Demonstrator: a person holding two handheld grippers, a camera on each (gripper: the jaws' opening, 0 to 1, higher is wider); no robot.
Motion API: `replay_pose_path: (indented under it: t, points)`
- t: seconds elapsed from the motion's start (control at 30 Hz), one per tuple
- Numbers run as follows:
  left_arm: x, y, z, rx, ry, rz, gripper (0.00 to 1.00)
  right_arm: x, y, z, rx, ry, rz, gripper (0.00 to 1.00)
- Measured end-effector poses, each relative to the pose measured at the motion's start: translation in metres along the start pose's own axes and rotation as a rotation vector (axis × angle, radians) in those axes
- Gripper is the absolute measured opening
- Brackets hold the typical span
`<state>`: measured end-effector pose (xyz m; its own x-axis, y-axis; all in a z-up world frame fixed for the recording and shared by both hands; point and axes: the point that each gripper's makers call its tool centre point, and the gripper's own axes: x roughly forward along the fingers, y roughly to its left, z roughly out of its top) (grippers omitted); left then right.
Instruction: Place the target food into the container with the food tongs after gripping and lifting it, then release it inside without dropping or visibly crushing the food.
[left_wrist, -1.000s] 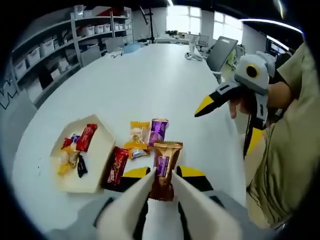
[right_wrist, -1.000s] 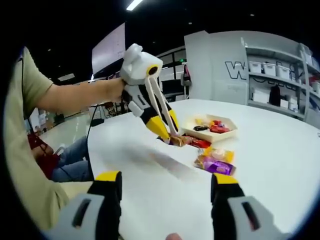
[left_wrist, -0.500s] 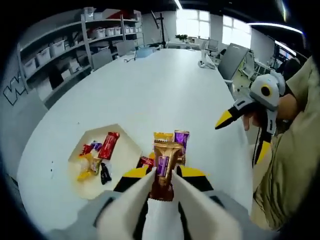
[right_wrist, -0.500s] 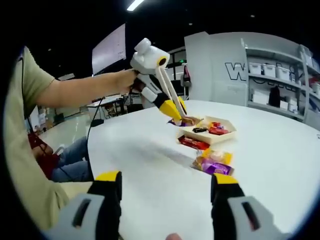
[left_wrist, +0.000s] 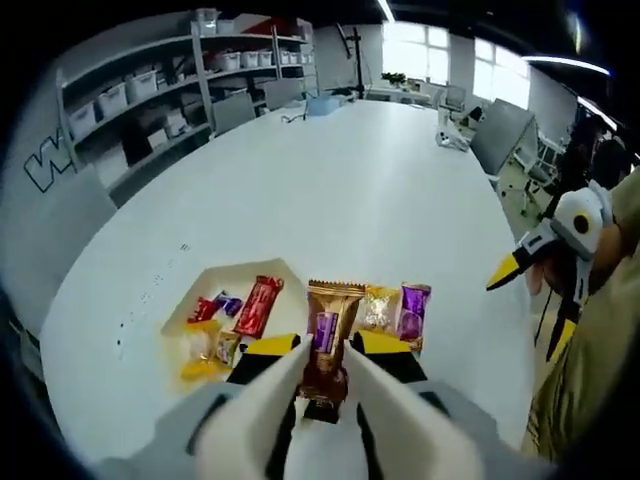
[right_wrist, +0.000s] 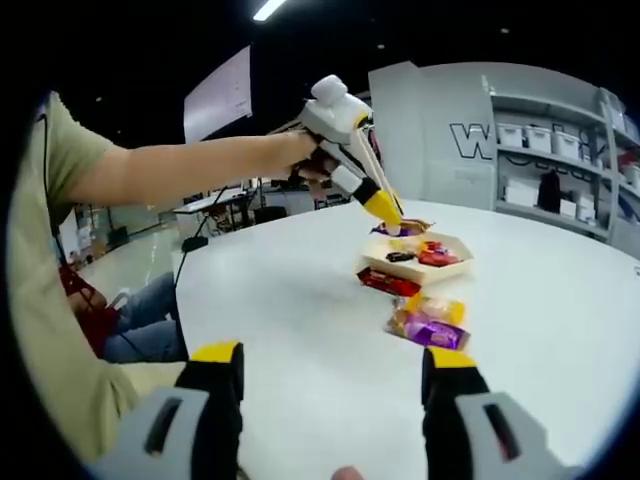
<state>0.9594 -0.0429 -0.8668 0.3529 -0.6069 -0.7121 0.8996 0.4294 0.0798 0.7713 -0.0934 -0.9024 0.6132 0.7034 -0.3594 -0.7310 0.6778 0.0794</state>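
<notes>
The left tool (left_wrist: 322, 375) was closed on a gold-brown wrapped snack (left_wrist: 327, 335), the tongs' white blades pinching its lower end so that the packet stood upright between them, lifted clear of the white desk (left_wrist: 330, 190). In the right gripper view the same tool (right_wrist: 392, 222) hung over the near edge of the shallow cream container (right_wrist: 420, 262), the packet at its tip just above the rim. The container (left_wrist: 185, 318) already held several sweets, among them a red bar (left_wrist: 256, 305) and yellow pieces, so free floor inside looked limited. A red packet (right_wrist: 386, 284) lay on the desk against the tray's near side, and an orange-yellow packet (left_wrist: 380, 308) and a purple packet (left_wrist: 413, 312) lay just beside the tray. The right tool (right_wrist: 330, 400) stood wide open and empty, well apart from the food, low over the desk. The chief risk, as I judged it, was an early release: with the packet held only by one end and poised near the rim, opening the blades there could have let it tip outward onto the desk beside the loose packets. A harder squeeze to steady it might have dented the wrapper, and a hurried descent could have knocked the sweets already inside
</notes>
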Motion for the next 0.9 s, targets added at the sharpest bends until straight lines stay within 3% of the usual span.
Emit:
replay_pose_path:
  t: [0.4, 0.9]
  points:
    - [0.033, 0.02, -0.012, -0.036, 0.073, 0.065, 0.2, 0.0, 0.001, 0.0, 0.0, -0.002, 0.003, 0.7]
    - [0.047, 0.037, -0.02, -0.071, 0.105, 0.111, 0.2, -0.001, 0.0, -0.002, 0.004, 0.001, 0.0, 0.7]
